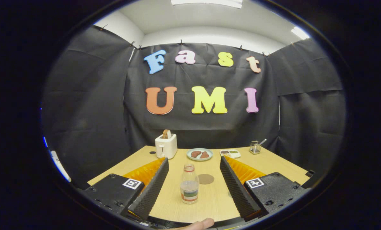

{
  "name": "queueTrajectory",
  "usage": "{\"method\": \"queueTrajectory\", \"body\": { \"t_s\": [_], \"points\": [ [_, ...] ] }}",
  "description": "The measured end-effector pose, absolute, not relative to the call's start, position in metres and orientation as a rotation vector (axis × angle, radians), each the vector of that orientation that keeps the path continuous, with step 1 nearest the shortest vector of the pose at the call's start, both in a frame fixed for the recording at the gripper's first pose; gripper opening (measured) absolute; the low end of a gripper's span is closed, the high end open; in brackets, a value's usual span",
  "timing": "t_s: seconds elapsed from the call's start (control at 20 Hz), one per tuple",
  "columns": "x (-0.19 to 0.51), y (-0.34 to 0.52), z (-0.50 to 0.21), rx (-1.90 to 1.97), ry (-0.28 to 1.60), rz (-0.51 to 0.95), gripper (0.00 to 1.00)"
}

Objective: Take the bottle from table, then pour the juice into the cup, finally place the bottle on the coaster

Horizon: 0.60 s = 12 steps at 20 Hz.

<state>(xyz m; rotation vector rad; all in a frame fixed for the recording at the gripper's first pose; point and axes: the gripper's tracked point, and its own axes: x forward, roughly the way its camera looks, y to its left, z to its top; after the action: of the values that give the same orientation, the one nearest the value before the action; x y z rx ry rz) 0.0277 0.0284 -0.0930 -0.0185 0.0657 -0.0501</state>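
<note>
One bottle (pixel 189 184) between the two spread fingers of one gripper (pixel 193 166), one coaster (pixel 206 179), one toaster (pixel 166 145) holding one slice, one plate (pixel 199 154) bearing two pieces, one tray (pixel 230 153), one glass (pixel 255 147) with one spoon, one table (pixel 273 163).

Gripper (pixel 193 166) is sitting wide open, both fingers (pixel 153 188) spreading apart in a V, w/ the bottle (pixel 189 184) as landmark: it's standing upright in the gap between them, roughly centred, touching neither. Left finger is running along the bottle's left side, right finger along its right, tips reaching just past it. Gripper body is sitting level, pointing straight fwd. A person's fingertip (pixel 200 224) is poking in behind the bottle, at the gripper's base.
</note>
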Motion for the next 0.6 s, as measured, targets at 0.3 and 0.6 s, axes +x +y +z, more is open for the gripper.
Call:
{"method": "queueTrajectory", "body": {
  "t_s": [0.3,0.6],
  "points": [
    [0.048,0.024,-0.152,0.026,0.106,-0.043,1.0],
    [0.069,0.021,-0.201,0.013,0.128,-0.055,1.0]
  ]
}}
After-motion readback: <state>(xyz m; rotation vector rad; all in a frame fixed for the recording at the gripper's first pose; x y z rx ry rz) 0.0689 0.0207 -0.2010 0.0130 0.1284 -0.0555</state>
